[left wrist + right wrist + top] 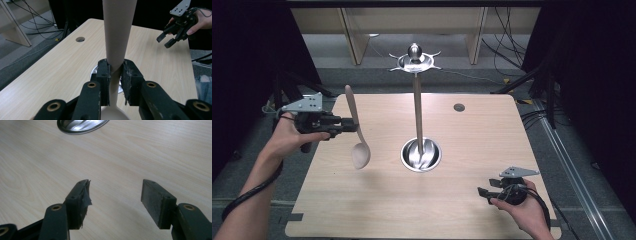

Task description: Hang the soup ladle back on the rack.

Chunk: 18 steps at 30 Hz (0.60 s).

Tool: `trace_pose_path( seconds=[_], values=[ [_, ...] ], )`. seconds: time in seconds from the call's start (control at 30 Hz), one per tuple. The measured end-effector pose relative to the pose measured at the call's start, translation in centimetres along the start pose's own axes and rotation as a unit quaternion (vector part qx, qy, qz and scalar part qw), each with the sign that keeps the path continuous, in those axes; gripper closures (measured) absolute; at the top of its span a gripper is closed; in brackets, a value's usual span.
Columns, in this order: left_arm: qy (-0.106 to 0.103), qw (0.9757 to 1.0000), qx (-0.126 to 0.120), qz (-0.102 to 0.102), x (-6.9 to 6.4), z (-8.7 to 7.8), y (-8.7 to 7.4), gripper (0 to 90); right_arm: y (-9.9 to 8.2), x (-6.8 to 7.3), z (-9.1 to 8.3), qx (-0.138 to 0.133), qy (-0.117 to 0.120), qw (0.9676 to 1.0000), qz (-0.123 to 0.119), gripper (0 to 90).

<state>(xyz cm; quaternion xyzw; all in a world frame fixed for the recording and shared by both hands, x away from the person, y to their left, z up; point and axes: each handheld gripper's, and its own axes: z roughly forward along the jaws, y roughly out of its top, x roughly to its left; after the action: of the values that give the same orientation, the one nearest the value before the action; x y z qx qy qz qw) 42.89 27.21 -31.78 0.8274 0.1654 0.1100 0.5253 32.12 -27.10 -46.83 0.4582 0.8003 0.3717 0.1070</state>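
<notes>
A light wooden spoon (pixel 356 131) hangs above the table's left side, handle up and bowl down. My left gripper (pixel 348 125) is shut on its handle; in the left gripper view the pads (pixel 105 75) press the narrow part of the spoon's handle (pixel 117 35) from both sides. A metal stand (pixel 417 105) rises from a round steel base (pixel 420 155) at the table's middle, with hooks at its top (pixel 414 59). My right gripper (pixel 483 192) hovers low over the front right of the table, open with nothing between its pads (pixel 152 200).
The wooden table (pixel 472 140) has a small round hole (pixel 459 107) at its back right. Cables (pixel 507 45) lie on the floor behind. The steel base (pixel 80 125) lies ahead of the right gripper. The right gripper (pixel 170 40) shows far off in the left gripper view.
</notes>
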Motion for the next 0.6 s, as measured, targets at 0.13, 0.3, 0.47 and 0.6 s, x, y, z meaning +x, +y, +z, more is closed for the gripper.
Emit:
trace_pose_path(
  seconds=[0.13, 0.3, 0.47, 0.6],
  values=[
    [-0.002, 1.0000, -0.004, -0.001, 0.1, 0.2, 0.6, 76.2, 0.0, 0.0, 0.0, -0.002, 0.001, 1.0000, -0.004, 40.3],
    [0.000, 1.0000, -0.005, 0.004, 0.1, 0.4, 1.1, 76.2, 0.0, 0.0, 0.0, 0.000, 0.000, 1.0000, 0.000, 40.3],
    [-0.002, 0.9998, -0.019, 0.005, 0.1, 0.6, 1.5, 76.2, 0.0, 0.0, 0.0, 0.000, 0.000, 1.0000, 0.000, 40.3],
    [-0.003, 0.9997, -0.023, 0.006, 0.2, 0.7, 1.8, 76.1, 0.0, 0.0, 0.0, 0.000, 0.000, 1.0000, 0.000, 40.3]
  ],
)
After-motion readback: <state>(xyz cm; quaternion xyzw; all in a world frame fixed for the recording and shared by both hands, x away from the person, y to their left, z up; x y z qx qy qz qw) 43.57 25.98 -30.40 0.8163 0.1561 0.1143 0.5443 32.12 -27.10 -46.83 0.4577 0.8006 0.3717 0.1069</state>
